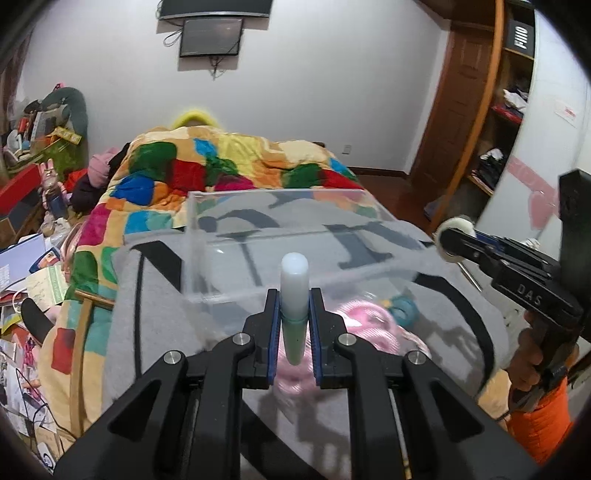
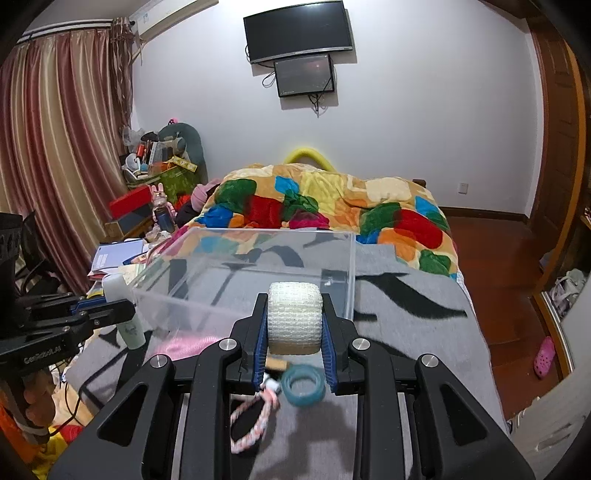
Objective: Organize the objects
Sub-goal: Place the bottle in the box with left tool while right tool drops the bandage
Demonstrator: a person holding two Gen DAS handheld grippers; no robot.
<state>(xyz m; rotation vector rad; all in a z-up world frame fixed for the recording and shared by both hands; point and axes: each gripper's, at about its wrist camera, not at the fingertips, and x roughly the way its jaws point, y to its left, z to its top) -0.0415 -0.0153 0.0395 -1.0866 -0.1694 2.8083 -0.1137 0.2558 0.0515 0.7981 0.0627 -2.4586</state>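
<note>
my left gripper [image 1: 294, 317] fingers clamped on green tube with white cap [image 1: 294, 295], held upright. my right gripper [image 2: 294, 332] fingers clamped on white gauze roll [image 2: 294, 317]. clear acrylic box [image 2: 258, 266] at 12 o'clock on grey blanket [image 2: 406, 332], bed. step, i judge: carry both to box. next: lift over near wall, lower in, let go. teal ring [image 2: 303, 384], pink rope [image 2: 255, 421] at 6 o'clock. cluttered bedroom, monitor [image 2: 297, 29] on wall.

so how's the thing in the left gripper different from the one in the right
The tube in the left gripper is slim, smooth and pale green with a white cap; the tape roll in the right gripper is squat, wide and textured off-white. The tube is clamped partway along its length, the roll by its flat ends. Both are held near the clear box.
</note>
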